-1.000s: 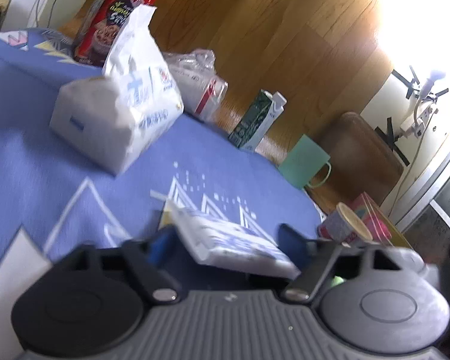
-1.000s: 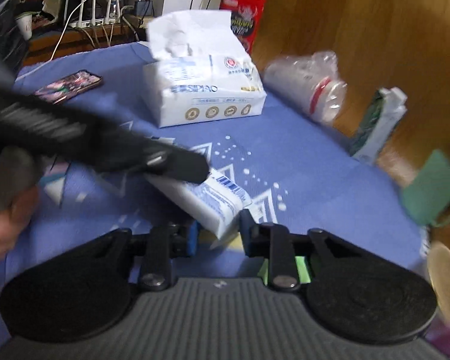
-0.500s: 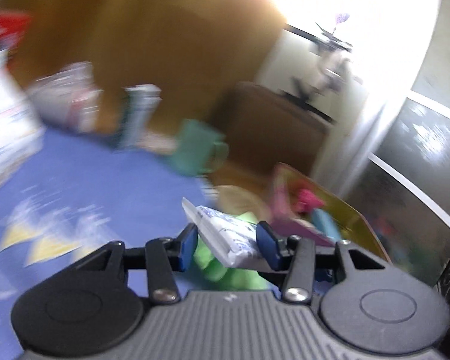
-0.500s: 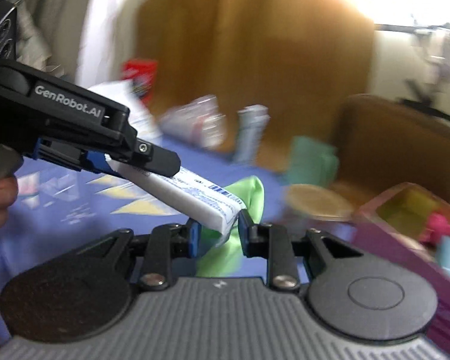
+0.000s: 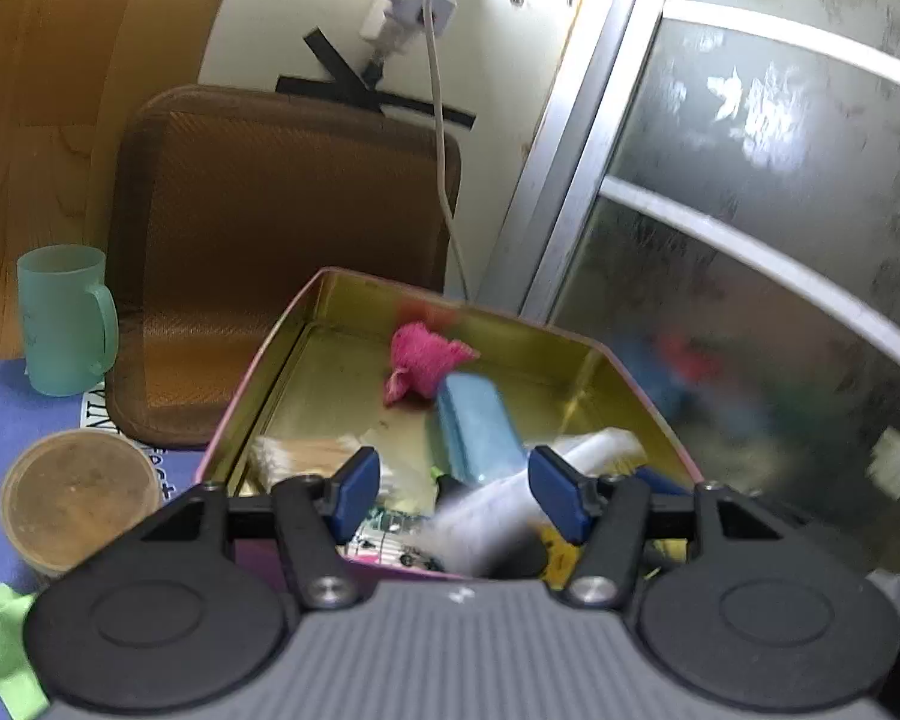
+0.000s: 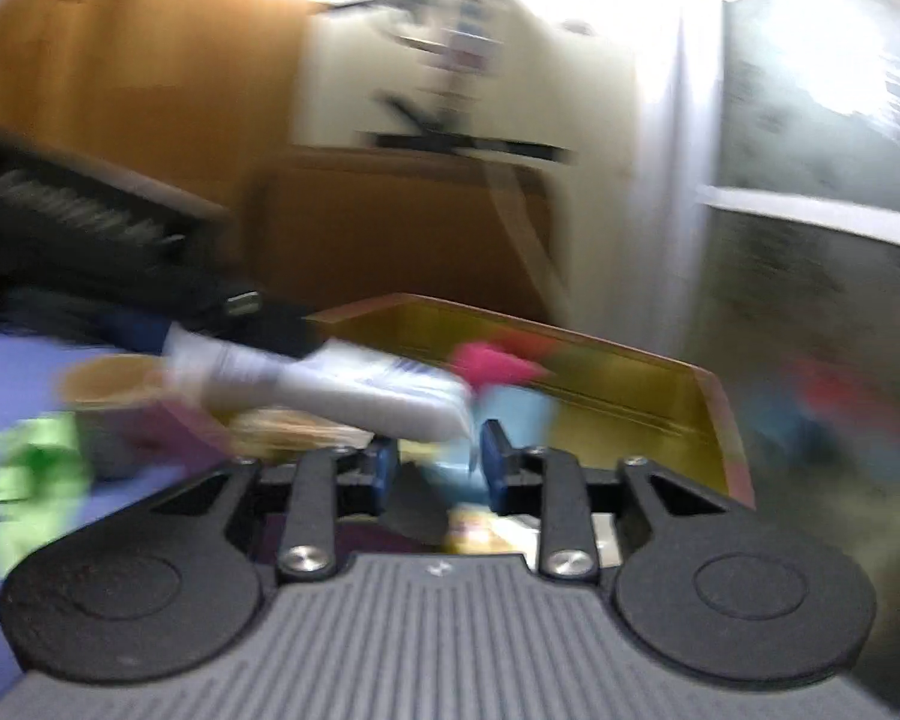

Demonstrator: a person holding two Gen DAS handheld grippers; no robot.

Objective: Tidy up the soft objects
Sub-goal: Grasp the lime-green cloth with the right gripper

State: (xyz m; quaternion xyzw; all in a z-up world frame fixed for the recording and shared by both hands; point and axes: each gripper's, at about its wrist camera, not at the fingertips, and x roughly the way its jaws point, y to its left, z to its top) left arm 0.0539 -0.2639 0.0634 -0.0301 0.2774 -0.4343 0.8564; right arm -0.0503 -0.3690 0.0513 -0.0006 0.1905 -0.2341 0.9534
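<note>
Both grippers are over the tin point(image 5: 576, 354) now, an open gold-lined box at the table's point(image 5: 6, 414) edge. The left gripper point(image 5: 455, 495) has its jaws apart and they have just been opening; the tissue pack point(image 5: 498, 516) lies blurred between the blue pads point(image 5: 357, 492), and I cannot tell if either pad touches it. In the right wrist view the pack point(image 6: 342, 387) runs long-ways from upper left down to lower right, its near end just above the right gripper point(image 6: 439, 462). Those jaws have just been opening too, a narrow gap, nothing pressed between them. That view is badly smeared; the left gripper point(image 6: 168, 324) is only a dark shape at the pack's far end. Inside the tin: a pink toy point(image 5: 423, 360) and a blue roll point(image 5: 477, 432). Left of it, a green cup point(image 5: 60, 318), a brown lid point(image 5: 81, 492) and a green cloth point(image 5: 0, 648), cut off by the frame.
</note>
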